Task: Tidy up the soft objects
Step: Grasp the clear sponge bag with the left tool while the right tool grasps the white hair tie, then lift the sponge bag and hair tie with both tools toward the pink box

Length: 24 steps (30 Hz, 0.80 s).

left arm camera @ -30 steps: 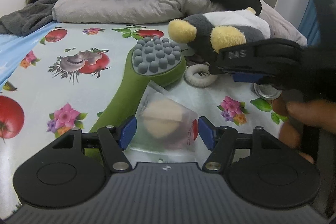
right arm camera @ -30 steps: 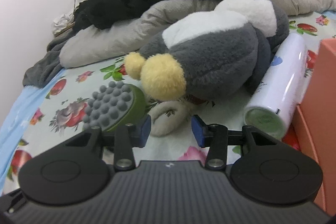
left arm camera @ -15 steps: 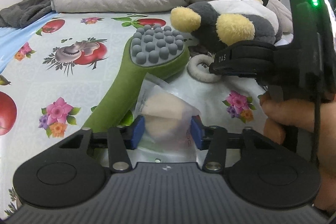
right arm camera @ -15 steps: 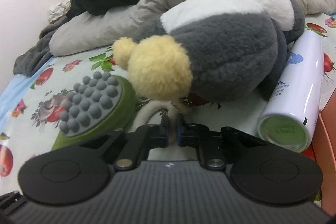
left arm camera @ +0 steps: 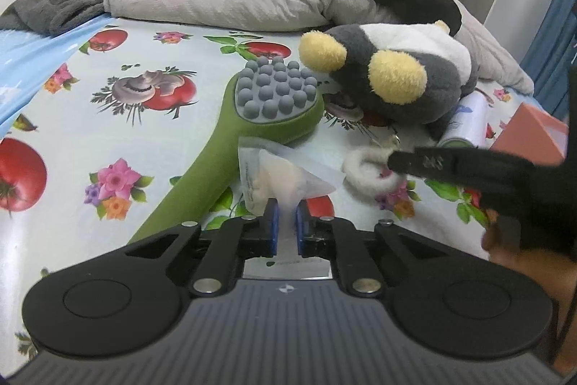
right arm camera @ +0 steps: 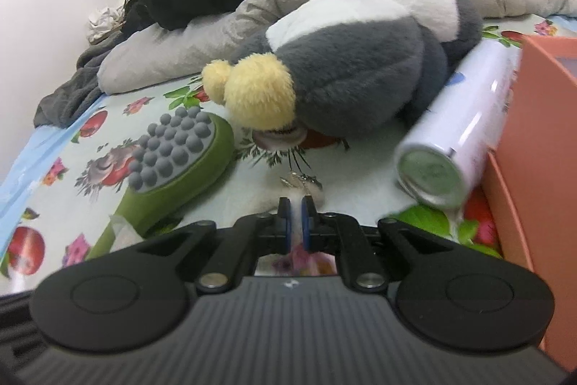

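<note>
Left claw (left arm camera: 286,226) just closing, clenched on clear pouch (left arm camera: 285,174) near edge; green massager (left arm camera: 252,128) touching pouch left. Right claw (right arm camera: 295,228) clenched on white fluffy ring (left arm camera: 364,170); spray can (right arm camera: 450,147), orange box (right arm camera: 541,139) crowd right; bed (left arm camera: 72,132) open left.

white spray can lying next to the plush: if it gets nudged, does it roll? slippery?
The spray can lies on its side, so it would probably roll if pushed across its length. The orange box close beside it and the plush toy on the other side should stop it soon. Its smooth, glossy wall looks slippery for a pinch.
</note>
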Motion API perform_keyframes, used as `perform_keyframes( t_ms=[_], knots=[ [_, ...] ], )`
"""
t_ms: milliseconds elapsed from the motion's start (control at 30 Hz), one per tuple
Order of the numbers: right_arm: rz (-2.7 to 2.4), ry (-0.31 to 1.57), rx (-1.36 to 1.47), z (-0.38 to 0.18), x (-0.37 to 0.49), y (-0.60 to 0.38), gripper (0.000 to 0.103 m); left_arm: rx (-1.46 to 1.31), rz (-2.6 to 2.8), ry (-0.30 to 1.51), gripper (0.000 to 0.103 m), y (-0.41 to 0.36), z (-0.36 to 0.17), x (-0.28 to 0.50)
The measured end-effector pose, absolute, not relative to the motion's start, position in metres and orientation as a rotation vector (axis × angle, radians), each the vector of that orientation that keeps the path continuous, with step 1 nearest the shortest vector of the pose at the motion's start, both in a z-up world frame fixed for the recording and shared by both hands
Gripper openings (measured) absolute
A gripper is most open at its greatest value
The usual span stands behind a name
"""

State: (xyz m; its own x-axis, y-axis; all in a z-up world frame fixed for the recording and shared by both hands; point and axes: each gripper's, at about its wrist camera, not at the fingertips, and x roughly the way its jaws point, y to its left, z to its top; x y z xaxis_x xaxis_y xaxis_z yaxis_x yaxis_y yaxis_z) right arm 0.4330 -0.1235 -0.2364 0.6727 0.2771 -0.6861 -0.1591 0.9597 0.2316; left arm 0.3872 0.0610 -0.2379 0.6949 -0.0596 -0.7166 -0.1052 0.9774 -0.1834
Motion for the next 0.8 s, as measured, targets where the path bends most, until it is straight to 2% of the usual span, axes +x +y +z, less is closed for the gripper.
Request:
perform_keyframes(
  t_ms=[800],
  knots=[
    [0.346,0.795,0.143,-0.178,0.306,-0.158,0.009,-0.235,0.042,0.801,0.010,0.056,-0.168,0.253]
  ],
)
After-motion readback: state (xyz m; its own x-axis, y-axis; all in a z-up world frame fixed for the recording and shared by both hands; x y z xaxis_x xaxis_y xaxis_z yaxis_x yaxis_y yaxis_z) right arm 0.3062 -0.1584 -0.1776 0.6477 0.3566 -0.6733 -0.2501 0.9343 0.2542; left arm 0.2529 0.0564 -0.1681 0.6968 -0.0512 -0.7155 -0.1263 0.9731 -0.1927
